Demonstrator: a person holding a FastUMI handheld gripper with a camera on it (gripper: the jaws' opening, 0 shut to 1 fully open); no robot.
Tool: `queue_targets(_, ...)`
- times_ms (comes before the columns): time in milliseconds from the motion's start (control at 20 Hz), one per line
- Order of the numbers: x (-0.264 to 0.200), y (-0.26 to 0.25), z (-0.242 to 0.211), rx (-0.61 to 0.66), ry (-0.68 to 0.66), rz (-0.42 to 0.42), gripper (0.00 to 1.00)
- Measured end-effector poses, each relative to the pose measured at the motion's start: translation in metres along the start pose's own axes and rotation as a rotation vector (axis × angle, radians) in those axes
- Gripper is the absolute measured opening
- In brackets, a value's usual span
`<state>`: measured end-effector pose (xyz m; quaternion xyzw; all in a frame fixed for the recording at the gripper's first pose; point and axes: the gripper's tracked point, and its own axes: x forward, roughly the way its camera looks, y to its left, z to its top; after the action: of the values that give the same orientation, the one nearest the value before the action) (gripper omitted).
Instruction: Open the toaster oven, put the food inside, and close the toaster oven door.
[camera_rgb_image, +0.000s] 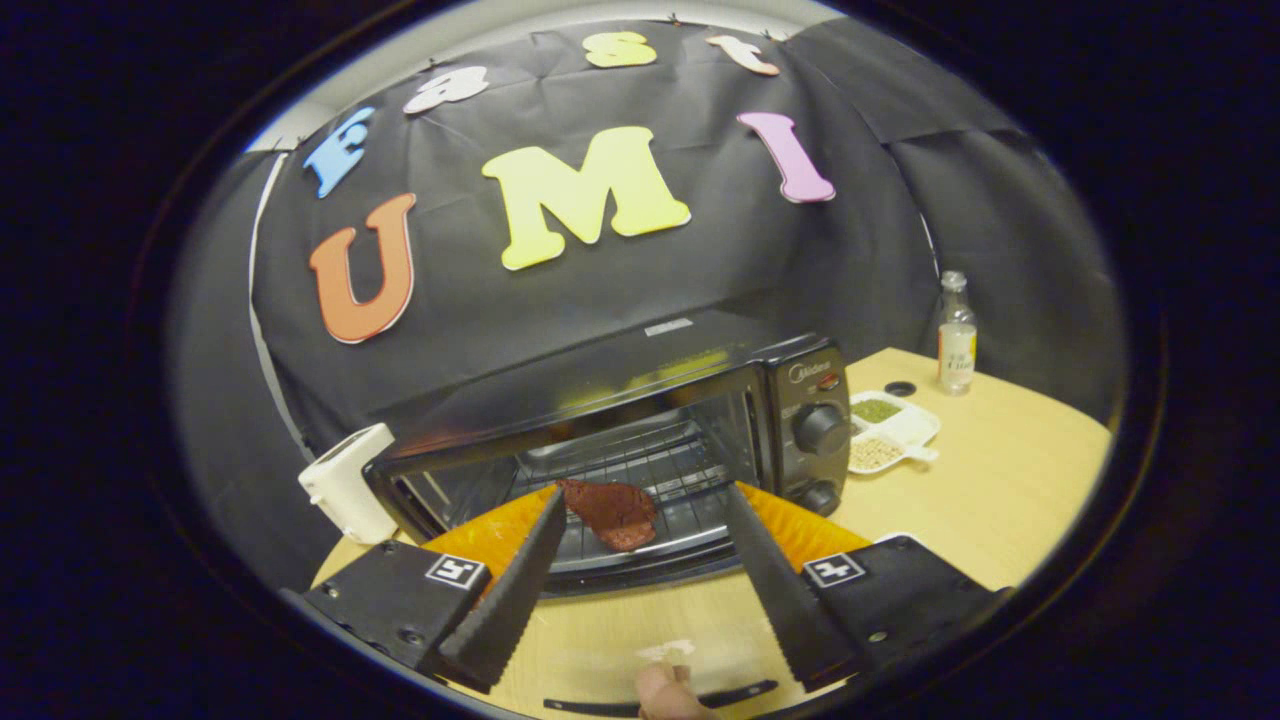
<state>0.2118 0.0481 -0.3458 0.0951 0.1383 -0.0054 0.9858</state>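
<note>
A white appliance (348, 492) stood at the table's (1010, 500) left edge, just beside the black toaster oven (640, 420). The oven's door hung open, folded down toward the gripper (647, 518). The fingers were spread wide and gripped nothing. A reddish-brown piece of food (612, 512) lay on the oven's wire rack (650, 470), just past the left fingertip and between the two fingers. A fingertip of the person's hand (665, 692) showed below the fingers. Right of the oven's control knobs (820, 430) sat a white divided dish (890, 430) of green and tan grains, and beyond it a small clear bottle (957, 335).
</note>
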Motion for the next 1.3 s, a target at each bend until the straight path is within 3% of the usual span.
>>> queue_targets(100, -0.026, 0.000, -0.009, -0.047, 0.011, -0.005, 1.00)
queue_targets(400, -0.075, -0.004, -0.087, -0.157, 0.157, 0.014, 1.00)
queue_targets(550, -0.086, 0.002, -0.125, -0.169, 0.249, 0.048, 1.00)
queue_targets(800, -0.094, -0.003, -0.165, -0.192, 0.357, 0.027, 1.00)
queue_targets(1200, -0.092, -0.016, -0.190, -0.231, 0.429, -0.029, 1.00)
queue_targets(1300, -0.086, -0.017, -0.180, -0.240, 0.379, -0.044, 1.00)
